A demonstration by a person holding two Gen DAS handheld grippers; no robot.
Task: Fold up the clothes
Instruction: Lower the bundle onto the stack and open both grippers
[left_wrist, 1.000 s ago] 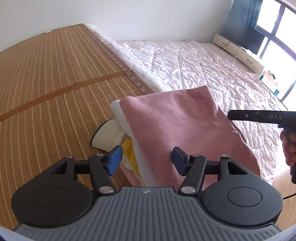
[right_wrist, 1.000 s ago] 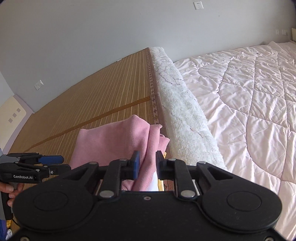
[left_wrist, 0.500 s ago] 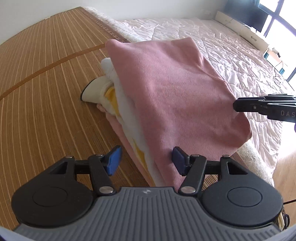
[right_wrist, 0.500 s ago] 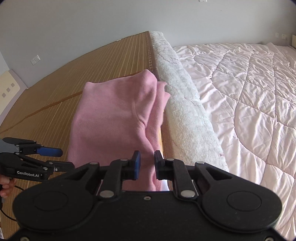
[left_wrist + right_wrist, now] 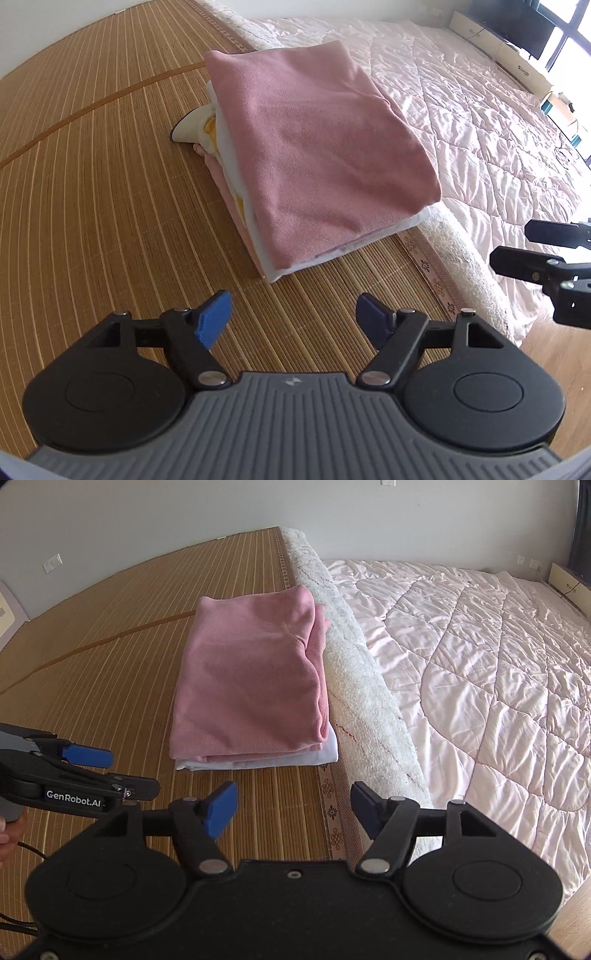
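A folded pink garment [image 5: 317, 147] [image 5: 251, 675] lies on top of a stack of folded clothes on the bamboo mat [image 5: 92, 177] [image 5: 110, 657]. White and yellow layers [image 5: 229, 162] show under it at the stack's left side. My left gripper [image 5: 293, 319] is open and empty, held back from the stack's near edge. My right gripper [image 5: 291, 806] is open and empty too, just short of the stack's white bottom layer [image 5: 258, 762]. Each gripper shows in the other's view: the right one [image 5: 535, 254] at the right edge, the left one [image 5: 85, 771] at the left.
A rolled fluffy white blanket [image 5: 351, 657] runs along the mat's right edge, touching the stack. Beyond it spreads a pale pink quilted bed cover [image 5: 480, 664] [image 5: 480, 122]. A wooden floor [image 5: 561, 354] shows at lower right. A hand [image 5: 7, 830] holds the left gripper.
Both grippers have pulled back from the pink garment, which now rests flat on the stack. The right gripper, shut earlier, has opened. The left gripper's jaws stand wider.
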